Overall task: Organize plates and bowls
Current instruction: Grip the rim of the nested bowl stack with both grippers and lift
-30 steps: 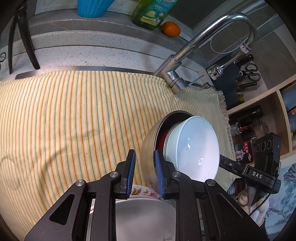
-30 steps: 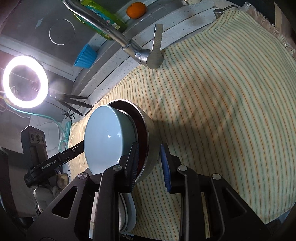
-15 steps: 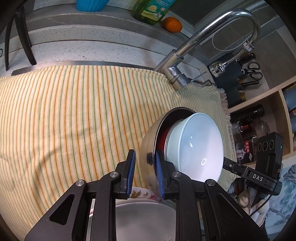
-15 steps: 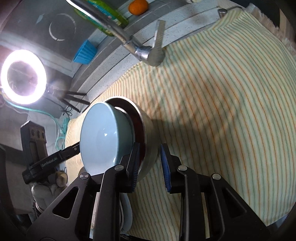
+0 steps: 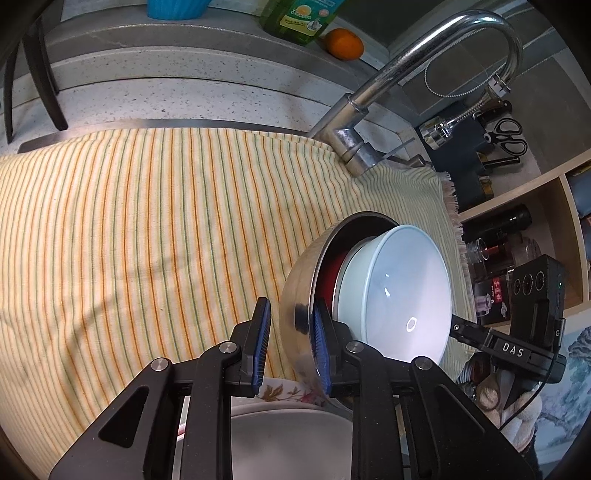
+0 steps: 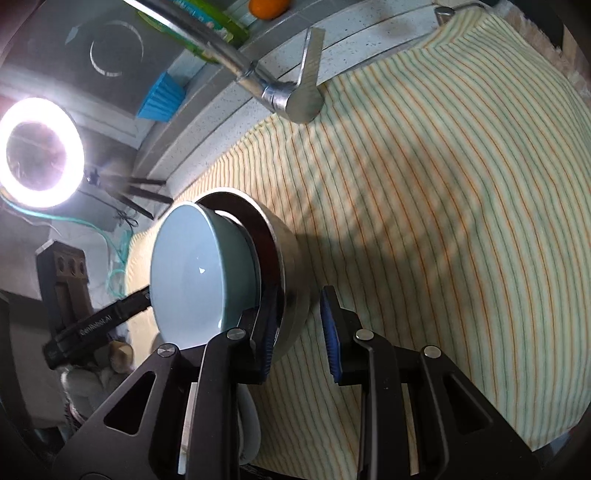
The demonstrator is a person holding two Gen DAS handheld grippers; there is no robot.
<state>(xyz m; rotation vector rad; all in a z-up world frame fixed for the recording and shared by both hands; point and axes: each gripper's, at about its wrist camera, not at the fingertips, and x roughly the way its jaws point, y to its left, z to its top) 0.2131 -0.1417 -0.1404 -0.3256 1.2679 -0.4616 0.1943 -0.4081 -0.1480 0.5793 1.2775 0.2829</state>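
A steel bowl [image 5: 295, 295] holds a red bowl [image 5: 330, 280] and, innermost, a pale blue bowl [image 5: 399, 295]. My left gripper [image 5: 291, 301] straddles the steel rim, one finger inside and one outside. A strip of cloth shows between the outer pad and the wall. On the opposite rim of the steel bowl [image 6: 291, 266], beside the blue bowl [image 6: 195, 273], my right gripper [image 6: 299, 291] stands the same way, again with a gap outside. Under the fingers lie a floral plate [image 5: 280, 393] and a white plate [image 5: 288, 443]. Whether the bowls rest on them is hidden.
A striped cloth [image 5: 147, 240] covers the sink area, with the faucet [image 5: 354, 147] at its far edge. On the ledge behind stand a soap bottle [image 5: 299, 18], an orange [image 5: 345, 43] and a blue cup [image 5: 173, 7]. A shelf of bottles [image 5: 517, 229] is right, a ring light [image 6: 40, 147] left.
Both grippers keep their places on the steel rim. The bowls have drifted only slightly against the cloth.
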